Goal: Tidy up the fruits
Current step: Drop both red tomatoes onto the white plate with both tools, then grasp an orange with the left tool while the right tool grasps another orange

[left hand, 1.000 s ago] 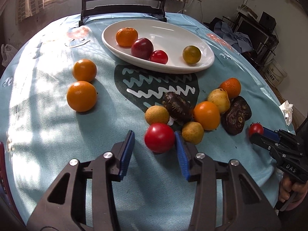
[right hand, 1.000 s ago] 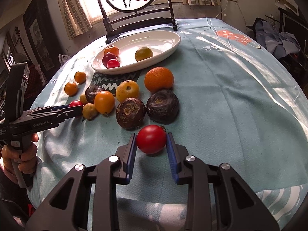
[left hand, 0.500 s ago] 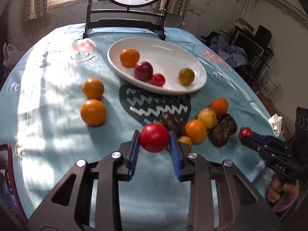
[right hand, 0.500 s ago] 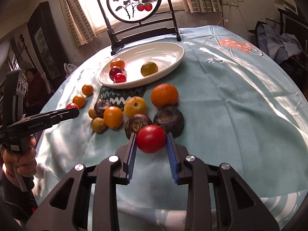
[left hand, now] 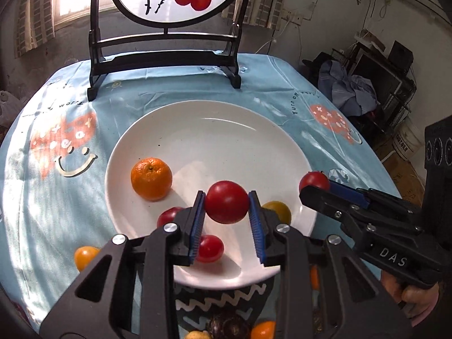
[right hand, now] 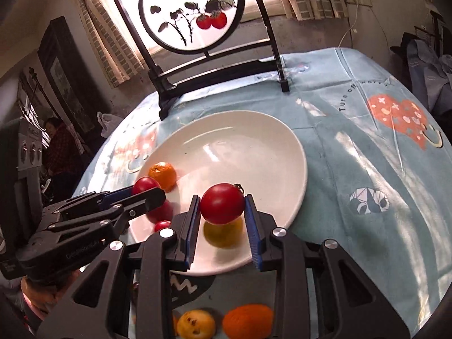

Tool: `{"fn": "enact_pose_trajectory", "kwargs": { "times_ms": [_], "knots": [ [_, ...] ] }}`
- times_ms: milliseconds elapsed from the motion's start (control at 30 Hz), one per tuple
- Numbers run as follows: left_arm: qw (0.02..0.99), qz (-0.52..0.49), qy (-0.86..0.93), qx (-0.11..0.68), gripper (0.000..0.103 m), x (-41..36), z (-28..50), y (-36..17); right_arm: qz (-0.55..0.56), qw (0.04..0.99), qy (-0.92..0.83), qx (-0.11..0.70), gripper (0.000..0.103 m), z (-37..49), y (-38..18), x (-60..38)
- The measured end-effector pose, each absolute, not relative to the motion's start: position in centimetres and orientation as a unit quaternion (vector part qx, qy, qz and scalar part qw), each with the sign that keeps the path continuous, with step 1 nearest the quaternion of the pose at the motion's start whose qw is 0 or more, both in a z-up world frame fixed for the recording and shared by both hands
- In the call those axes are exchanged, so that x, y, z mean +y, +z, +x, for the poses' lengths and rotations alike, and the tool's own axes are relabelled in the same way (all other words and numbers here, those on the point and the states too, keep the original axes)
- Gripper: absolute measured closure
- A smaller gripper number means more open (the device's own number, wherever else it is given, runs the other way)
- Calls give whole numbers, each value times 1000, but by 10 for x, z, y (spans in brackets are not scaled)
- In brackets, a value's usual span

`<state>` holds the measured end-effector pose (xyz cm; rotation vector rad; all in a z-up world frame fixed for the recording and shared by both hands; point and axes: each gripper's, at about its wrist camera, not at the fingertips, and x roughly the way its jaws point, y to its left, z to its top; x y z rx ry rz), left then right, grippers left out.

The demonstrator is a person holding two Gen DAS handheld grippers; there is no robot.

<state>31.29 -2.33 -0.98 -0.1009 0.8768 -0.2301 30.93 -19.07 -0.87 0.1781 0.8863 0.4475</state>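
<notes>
Above the white plate (left hand: 214, 130), which already carries a mandarin (left hand: 151, 178) and small tomatoes, the left gripper (left hand: 226, 220) and right gripper (right hand: 221, 220) each pinch a round red tomato (left hand: 226, 202) (right hand: 222, 203), the right one's stem tipped up-right.

Red tomatoes (left hand: 226, 202): four. Plate (left hand: 214, 141): one. Tools (left hand: 226, 220): two.

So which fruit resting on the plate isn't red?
Two: the orange mandarin at the white plate's left side, and a yellow fruit at the near right, mostly hidden behind the left hand-held gripper.
</notes>
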Motion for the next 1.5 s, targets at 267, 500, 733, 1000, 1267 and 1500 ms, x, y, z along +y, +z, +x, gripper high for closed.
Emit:
{"fn": "enact_pose_trajectory", "kwargs": {
  "times_ms": [267,500,733,1000,1267,1500],
  "knots": [
    [888,-23,-105,446,71,-33,334,-31,71,859,220,457,70,329,-37,-187],
    [914,-39,-78,396,11,-15,297,-2,80,869,221,435,65,309,-18,-204],
    [927,-52,-54,368,7,19,228,-5,110,878,224,409,60,260,-12,-231],
    [918,-76,-39,388,7,55,167,-41,130,864,220,434,59,218,-39,-237],
    [918,-59,-45,389,7,58,150,-47,99,865,208,445,54,213,-48,-227],
    [911,-97,-32,398,7,77,149,-52,56,867,197,453,55,215,-55,-215]
  ]
}}
